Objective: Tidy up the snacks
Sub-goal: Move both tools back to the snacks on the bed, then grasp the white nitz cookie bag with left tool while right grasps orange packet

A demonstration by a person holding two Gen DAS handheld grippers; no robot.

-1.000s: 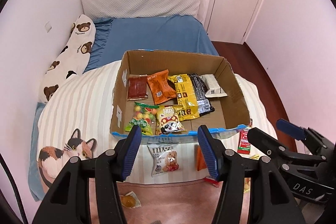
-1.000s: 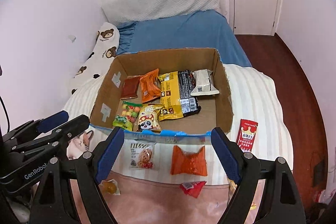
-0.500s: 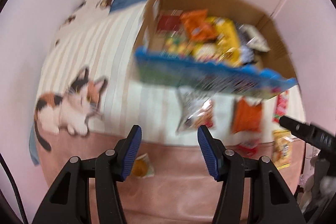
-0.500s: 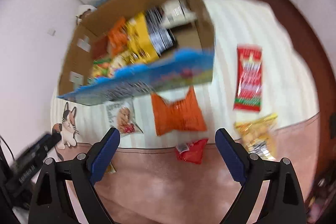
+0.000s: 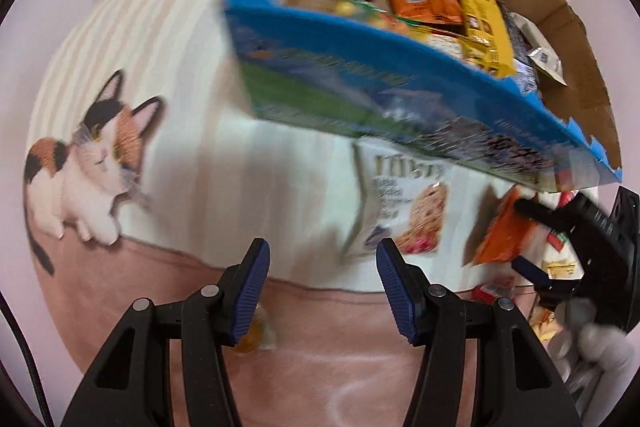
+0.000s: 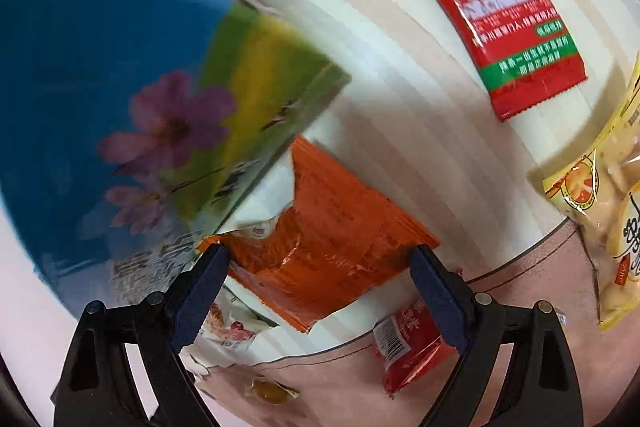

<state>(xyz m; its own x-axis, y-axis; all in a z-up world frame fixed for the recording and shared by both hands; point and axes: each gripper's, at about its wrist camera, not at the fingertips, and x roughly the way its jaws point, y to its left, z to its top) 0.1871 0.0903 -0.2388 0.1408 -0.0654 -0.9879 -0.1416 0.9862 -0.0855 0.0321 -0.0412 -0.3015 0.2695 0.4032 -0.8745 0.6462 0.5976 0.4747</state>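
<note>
A cardboard box (image 5: 384, 79) with a blue printed front holds several snack packs. Loose snacks lie on the bed in front of it. My left gripper (image 5: 322, 283) is open and empty, low over the blanket just before a white cookie pack (image 5: 404, 211). My right gripper (image 6: 320, 291) is open, its jaws straddling an orange pack (image 6: 320, 247); it also shows at the right of the left wrist view (image 5: 524, 231). The orange pack (image 5: 504, 231) lies right of the cookie pack. The box front (image 6: 100, 99) fills the left of the right wrist view.
A long red pack (image 6: 492, 3), a yellow pack (image 6: 600, 195), a small red pack (image 6: 408, 343) and a small yellow candy (image 6: 272, 391) lie on the striped and pink blanket. A cat print (image 5: 88, 163) is on the blanket at left. The candy (image 5: 252, 335) lies by my left finger.
Both grippers have dropped down and forward toward the loose snacks before the box. The right gripper now straddles the orange pack. Both stay open.
</note>
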